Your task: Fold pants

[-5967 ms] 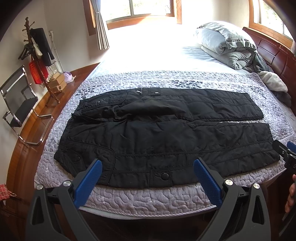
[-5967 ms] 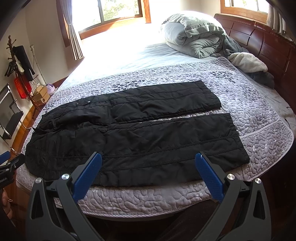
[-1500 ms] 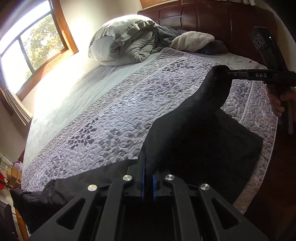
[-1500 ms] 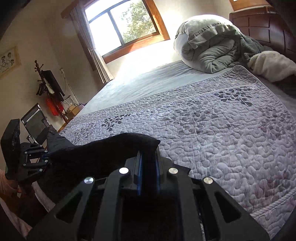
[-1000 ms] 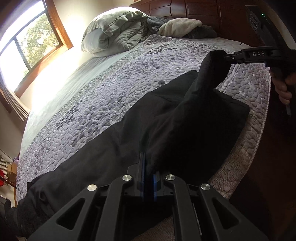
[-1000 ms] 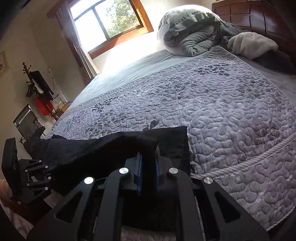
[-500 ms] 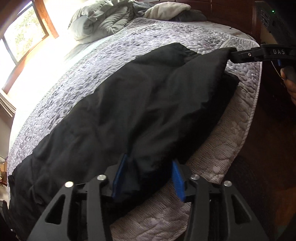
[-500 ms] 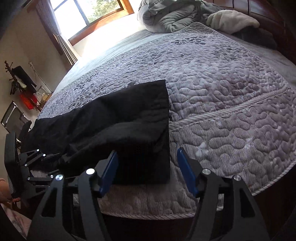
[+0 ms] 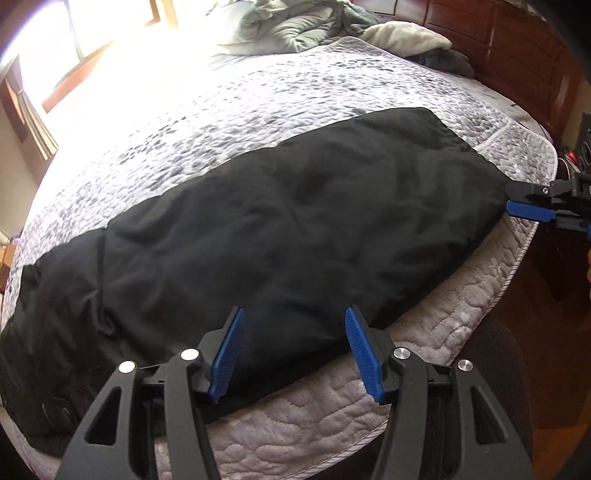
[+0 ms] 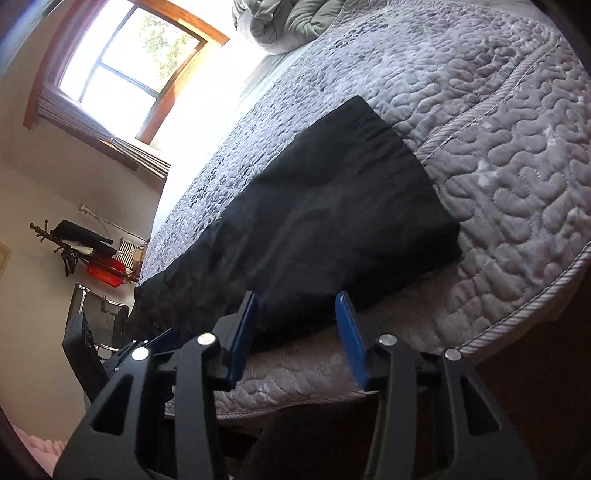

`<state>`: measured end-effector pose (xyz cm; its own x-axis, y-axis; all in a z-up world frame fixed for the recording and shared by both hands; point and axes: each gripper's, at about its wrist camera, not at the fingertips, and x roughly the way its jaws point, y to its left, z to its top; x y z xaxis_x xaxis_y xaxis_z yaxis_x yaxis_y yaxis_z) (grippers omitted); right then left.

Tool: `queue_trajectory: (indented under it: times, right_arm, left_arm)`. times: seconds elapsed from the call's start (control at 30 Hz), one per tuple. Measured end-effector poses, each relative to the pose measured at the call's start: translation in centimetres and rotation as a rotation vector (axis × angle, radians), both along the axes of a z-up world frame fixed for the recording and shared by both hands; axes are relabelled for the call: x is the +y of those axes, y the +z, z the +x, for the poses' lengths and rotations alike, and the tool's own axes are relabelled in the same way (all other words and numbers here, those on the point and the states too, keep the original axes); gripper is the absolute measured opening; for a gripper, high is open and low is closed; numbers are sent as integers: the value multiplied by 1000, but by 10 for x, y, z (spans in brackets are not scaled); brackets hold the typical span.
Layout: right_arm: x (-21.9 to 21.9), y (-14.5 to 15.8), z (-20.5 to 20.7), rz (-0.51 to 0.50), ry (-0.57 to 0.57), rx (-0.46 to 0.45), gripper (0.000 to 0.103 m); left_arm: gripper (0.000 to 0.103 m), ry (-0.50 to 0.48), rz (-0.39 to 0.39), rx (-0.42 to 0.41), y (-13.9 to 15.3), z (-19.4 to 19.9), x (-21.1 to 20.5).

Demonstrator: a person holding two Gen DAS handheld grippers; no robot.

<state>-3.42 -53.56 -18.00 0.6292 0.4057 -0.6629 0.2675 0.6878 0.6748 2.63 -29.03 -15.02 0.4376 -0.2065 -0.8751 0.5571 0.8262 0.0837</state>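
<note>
The black padded pants [image 9: 288,221] lie folded lengthwise, one leg over the other, along the near edge of the quilted bed [image 9: 295,92]. My left gripper [image 9: 295,336] is open and empty at the pants' near edge. My right gripper [image 10: 295,314] is open and empty at the near edge by the leg ends; it also shows in the left wrist view [image 9: 532,203] at the far right, just off the hem. The pants [image 10: 325,221] show in the right wrist view too, as does the left gripper [image 10: 147,343] at the lower left.
Grey bundled bedding [image 9: 291,26] and a wooden headboard [image 9: 517,48] are at the bed's far end. A coat rack [image 10: 77,243] and a chair [image 10: 96,310] stand by the wall. The window [image 10: 129,62] is bright.
Both grippers carried one leg over onto the other, let go and opened. In the last half second both have backed off slightly from the pants' near edge, and the right wrist view has tilted.
</note>
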Motion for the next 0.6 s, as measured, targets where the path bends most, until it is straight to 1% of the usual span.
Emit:
queue_trajectory:
  times: [0.07, 0.1, 0.17, 0.23, 0.3, 0.4, 0.43, 0.47, 0.5, 0.53, 0.57, 0.6]
  right_arm:
    - [4, -4, 7, -9, -12, 25, 17]
    - [6, -3, 9, -21, -12, 23, 0]
    - [9, 5, 10, -37, -17, 3, 0]
    - [11, 19, 9, -79, -16, -22, 0]
    - [7, 26, 3, -116, -45, -9, 0]
    - [-4, 20, -1, -108, -58, 35, 0]
    - [-6, 16, -3, -75, -63, 38, 3]
    - [-7, 12, -4, -47, -64, 41, 4]
    - [-7, 10, -4, -43, -73, 57, 14]
    - [-9, 9, -6, -50, -87, 63, 27]
    - [-9, 7, -7, -51, -96, 60, 30]
    - [-10, 4, -7, -43, -104, 66, 30]
  left_arm:
    - [58, 33, -7, -5, 2, 0, 15]
    - [59, 47, -8, -8, 3, 0, 21]
    - [62, 75, -15, -19, 8, -2, 37]
    - [65, 113, -22, -33, 12, -4, 56]
    - [67, 160, -30, -35, 14, 0, 75]
    - [67, 243, -42, -32, 15, 1, 102]
    - [67, 267, -43, -27, 14, 2, 109]
    - [67, 288, -42, -22, 12, 3, 116]
    - [67, 308, -39, -19, 11, 3, 122]
    - [67, 325, -37, -17, 10, 4, 127]
    - [67, 341, -35, -15, 9, 4, 131]
    - [67, 354, -34, -13, 9, 3, 138]
